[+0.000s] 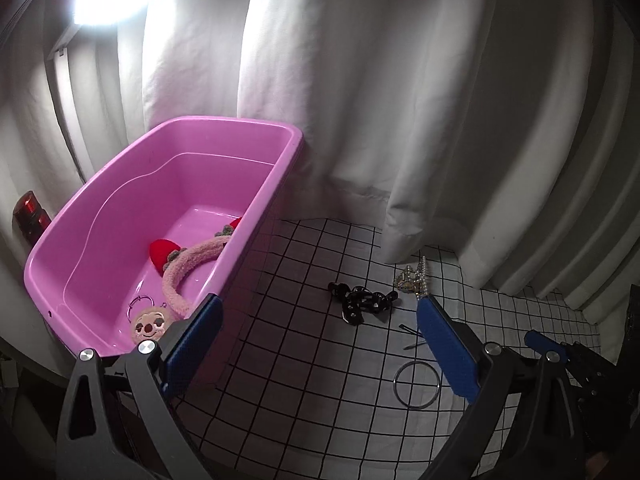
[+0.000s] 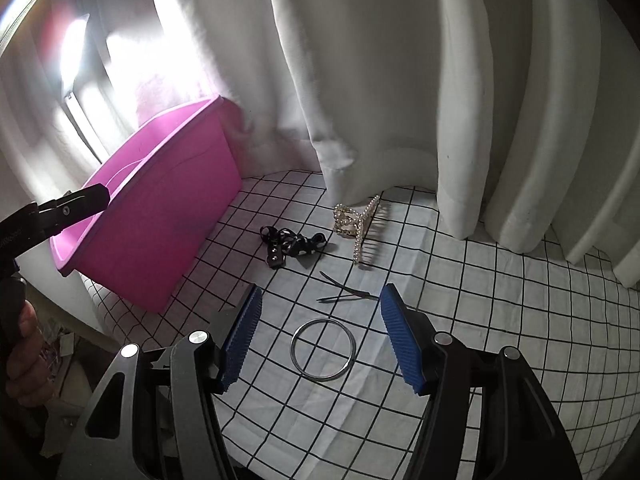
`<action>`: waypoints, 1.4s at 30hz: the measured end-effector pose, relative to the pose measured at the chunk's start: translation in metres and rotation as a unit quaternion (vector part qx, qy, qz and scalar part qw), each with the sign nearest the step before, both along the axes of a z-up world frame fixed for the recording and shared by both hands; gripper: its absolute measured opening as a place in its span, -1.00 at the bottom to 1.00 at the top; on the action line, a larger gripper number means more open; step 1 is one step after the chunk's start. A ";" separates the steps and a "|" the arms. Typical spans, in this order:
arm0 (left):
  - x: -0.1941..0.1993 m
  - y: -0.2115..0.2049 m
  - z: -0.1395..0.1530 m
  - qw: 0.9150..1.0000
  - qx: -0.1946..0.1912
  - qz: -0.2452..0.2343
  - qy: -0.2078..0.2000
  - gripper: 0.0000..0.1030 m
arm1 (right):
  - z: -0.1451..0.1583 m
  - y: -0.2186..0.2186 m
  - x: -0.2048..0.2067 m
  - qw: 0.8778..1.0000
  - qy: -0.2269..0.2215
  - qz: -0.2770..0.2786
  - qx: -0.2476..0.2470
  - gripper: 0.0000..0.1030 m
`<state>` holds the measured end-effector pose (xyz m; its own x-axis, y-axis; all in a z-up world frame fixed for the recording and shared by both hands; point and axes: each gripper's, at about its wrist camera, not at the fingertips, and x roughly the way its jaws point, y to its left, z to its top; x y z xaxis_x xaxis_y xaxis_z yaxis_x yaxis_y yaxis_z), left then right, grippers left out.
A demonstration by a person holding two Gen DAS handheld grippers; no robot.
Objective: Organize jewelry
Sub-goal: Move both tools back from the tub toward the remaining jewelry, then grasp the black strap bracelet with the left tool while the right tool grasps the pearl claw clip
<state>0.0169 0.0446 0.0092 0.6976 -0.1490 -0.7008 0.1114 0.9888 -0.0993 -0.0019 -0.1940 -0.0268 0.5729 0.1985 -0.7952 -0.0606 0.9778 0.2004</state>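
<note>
A pink plastic bin [image 1: 120, 184] stands at the left on the checked cloth; it also shows in the right wrist view [image 2: 160, 216]. Inside lie a fluffy pink headband [image 1: 188, 268] with red parts, a round face clip [image 1: 149, 326] and a thin ring. On the cloth lie a black hair tie bundle [image 2: 292, 246], a pearl hair claw [image 2: 360, 224], dark hairpins [image 2: 348, 294] and a silver bangle [image 2: 323, 355]. My right gripper [image 2: 320, 296] is open, hovering just over the bangle. My left gripper [image 1: 316, 308] is open and empty beside the bin's near corner.
White curtains [image 2: 380, 80] hang close behind the items and touch the cloth. The checked cloth [image 2: 500, 320] covers the table to the right. A red lamp-like object [image 1: 28, 212] sits left of the bin. The table's left edge drops off below the bin.
</note>
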 end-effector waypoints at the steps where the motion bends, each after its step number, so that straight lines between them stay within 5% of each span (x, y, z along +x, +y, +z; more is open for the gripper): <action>1: 0.001 -0.004 -0.005 1.000 0.001 -0.004 0.005 0.86 | -0.004 -0.004 -0.001 1.000 0.003 -0.003 0.000 0.15; 12: 0.027 -0.033 -0.069 0.998 0.007 -0.014 0.069 0.86 | -0.049 -0.013 0.014 0.999 0.033 -0.007 0.004 0.15; 42: 0.137 -0.059 -0.180 0.991 0.053 -0.006 0.122 0.86 | -0.134 -0.007 0.151 0.998 0.068 0.000 -0.019 0.15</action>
<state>0.1542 -0.0140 -0.1710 0.5035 -0.0728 -0.8609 0.1089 0.9939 -0.0203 0.1492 -0.2010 -0.1604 0.4599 0.1660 -0.8723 -0.0354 0.9850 0.1688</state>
